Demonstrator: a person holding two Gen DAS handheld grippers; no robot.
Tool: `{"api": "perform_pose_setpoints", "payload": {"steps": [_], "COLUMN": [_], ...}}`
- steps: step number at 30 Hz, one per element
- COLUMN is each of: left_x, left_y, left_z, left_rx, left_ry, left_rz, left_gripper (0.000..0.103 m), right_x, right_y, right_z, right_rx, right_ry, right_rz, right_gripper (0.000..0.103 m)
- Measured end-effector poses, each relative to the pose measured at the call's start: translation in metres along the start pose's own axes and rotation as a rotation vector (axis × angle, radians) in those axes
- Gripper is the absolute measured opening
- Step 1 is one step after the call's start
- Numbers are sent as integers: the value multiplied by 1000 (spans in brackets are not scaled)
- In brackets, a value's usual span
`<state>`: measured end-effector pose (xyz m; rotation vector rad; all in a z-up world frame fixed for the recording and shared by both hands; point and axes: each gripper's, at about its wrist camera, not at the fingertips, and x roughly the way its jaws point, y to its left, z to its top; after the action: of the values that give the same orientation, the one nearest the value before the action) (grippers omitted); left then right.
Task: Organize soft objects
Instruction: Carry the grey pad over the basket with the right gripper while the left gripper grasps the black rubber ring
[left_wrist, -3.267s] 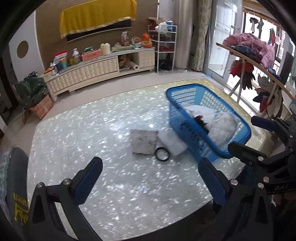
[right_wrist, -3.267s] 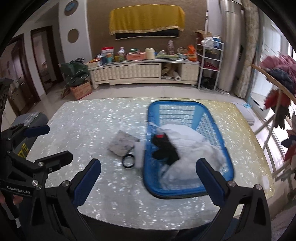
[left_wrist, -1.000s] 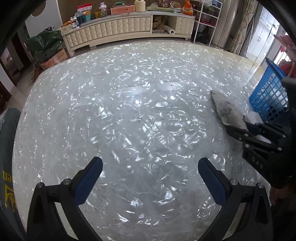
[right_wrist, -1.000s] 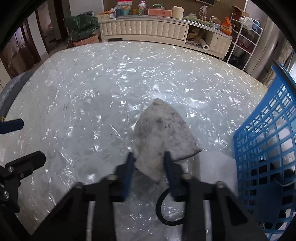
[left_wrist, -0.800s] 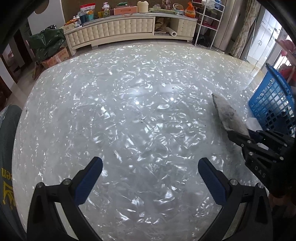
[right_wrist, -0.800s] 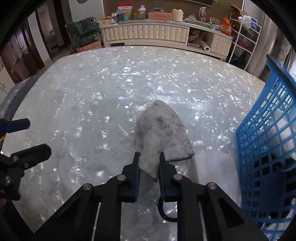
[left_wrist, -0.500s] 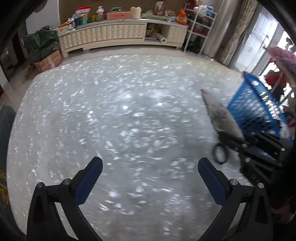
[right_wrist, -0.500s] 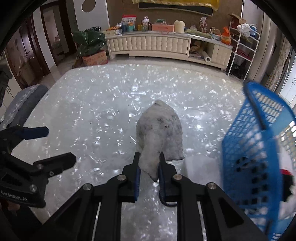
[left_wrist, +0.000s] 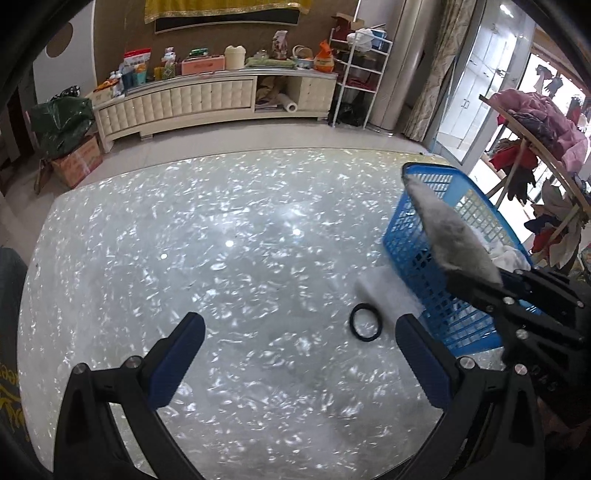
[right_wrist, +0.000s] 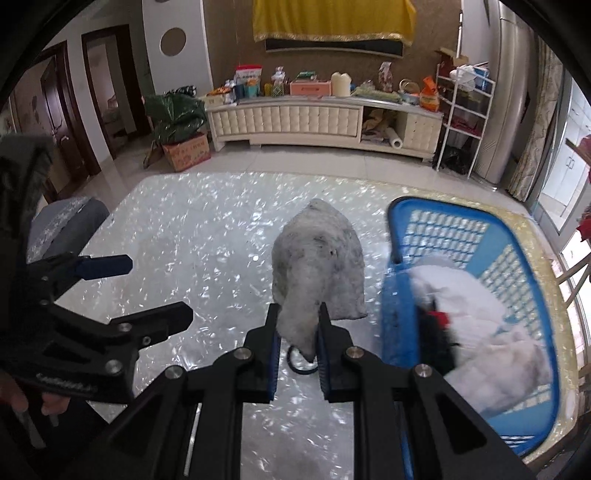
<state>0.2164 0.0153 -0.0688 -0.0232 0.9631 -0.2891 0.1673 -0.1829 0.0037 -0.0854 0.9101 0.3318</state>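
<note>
My right gripper (right_wrist: 297, 328) is shut on a grey speckled fluffy cloth (right_wrist: 319, 258) and holds it lifted above the table, just left of the blue basket (right_wrist: 454, 221). The cloth (left_wrist: 450, 236) also shows in the left wrist view, hanging in front of the basket (left_wrist: 436, 181). The basket holds white soft things (right_wrist: 480, 306) and a black item (right_wrist: 436, 339). My left gripper (left_wrist: 299, 350) is open and empty above the table. A white cloth (left_wrist: 384, 284) and a black ring (left_wrist: 365, 322) lie by the basket.
The glossy pearl-patterned table (left_wrist: 221, 240) fills the view. A cream cabinet (right_wrist: 288, 122) with clutter stands at the far wall. A rack with clothes (left_wrist: 535, 122) stands at the right. A grey chair (right_wrist: 62, 229) is at the left edge.
My right gripper closed on the grey cloth and lifted it off the table, up beside the basket. My left gripper pulled back and stays open.
</note>
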Motion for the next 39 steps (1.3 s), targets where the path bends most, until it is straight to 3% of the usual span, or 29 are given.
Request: {"api": "perform_pose_setpoints", "payload": {"steps": [9,17,26,34,36,39], "left_x": [23,67,119,149,155,166], "left_y": [-32,-56,-57,-63,-63,-63], "left_z": [3,-6,-11,-14,-14,-12], "left_rx": [89,176,215,262,269,273], "left_ry": [33,124,215,247,258,262], "left_rz": [-47,-73,-78,-57,-51,-36], "left_gripper": [102,102,102,102,88,81], "right_x": [-17,-17,-12,-10,-8,-8], "right_y": [-17,-43,-60,-70,-71,-73], "right_z": [-7,-12,-16,-17,-18,-18], "right_rx": [36,101,136,161,166,168], "right_ry": [-44,-62,-44,-41,-38,-38], "right_rz": [-49,-99,-151,-160,-157,-158], "right_gripper": [15,16,16,16,16,16]}}
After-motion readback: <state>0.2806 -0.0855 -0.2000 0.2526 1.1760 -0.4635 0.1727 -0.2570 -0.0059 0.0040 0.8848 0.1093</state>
